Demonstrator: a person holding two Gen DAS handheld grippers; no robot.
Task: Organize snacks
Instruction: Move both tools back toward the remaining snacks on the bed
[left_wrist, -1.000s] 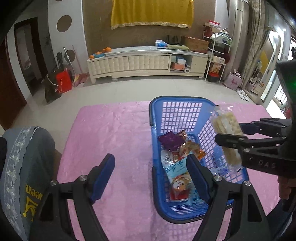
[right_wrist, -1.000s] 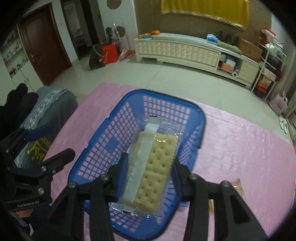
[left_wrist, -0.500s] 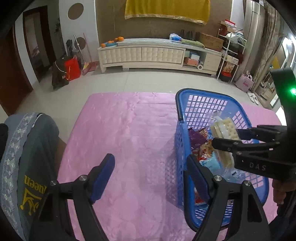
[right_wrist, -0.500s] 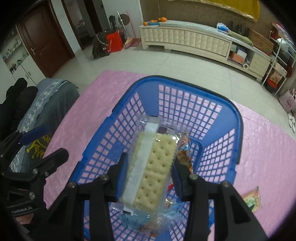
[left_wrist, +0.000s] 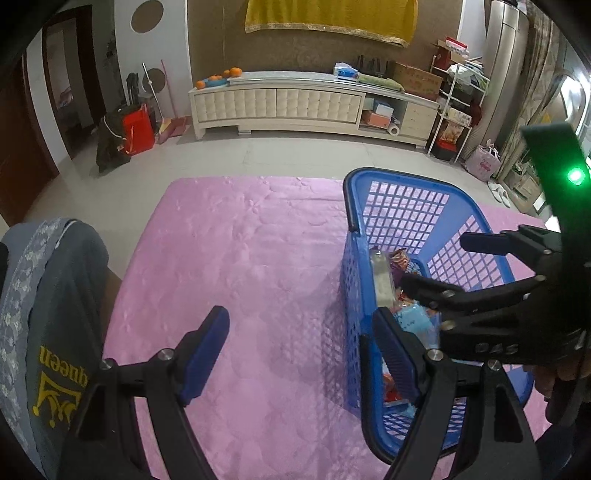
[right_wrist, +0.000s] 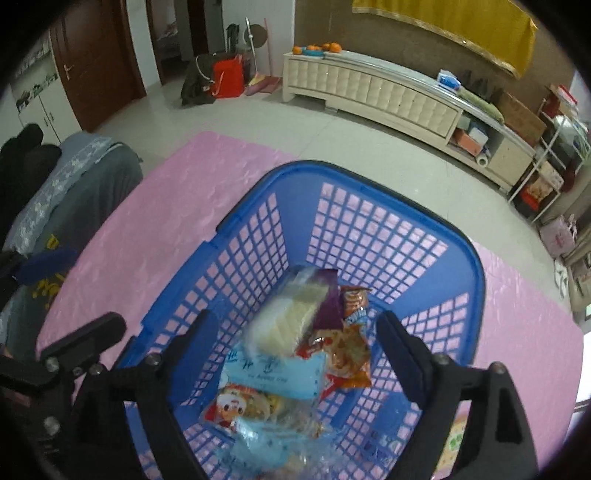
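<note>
Jaws of the right gripper (right_wrist: 291, 328) are opening over the blurred, pale cracker pack (right_wrist: 286, 319), mid-frame in the blue basket (right_wrist: 476, 280).

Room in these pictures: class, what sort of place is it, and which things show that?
Probably a home living room: a long low cream cabinet holding oranges, a broom against the wall, and slippers on the tiled floor.
</note>
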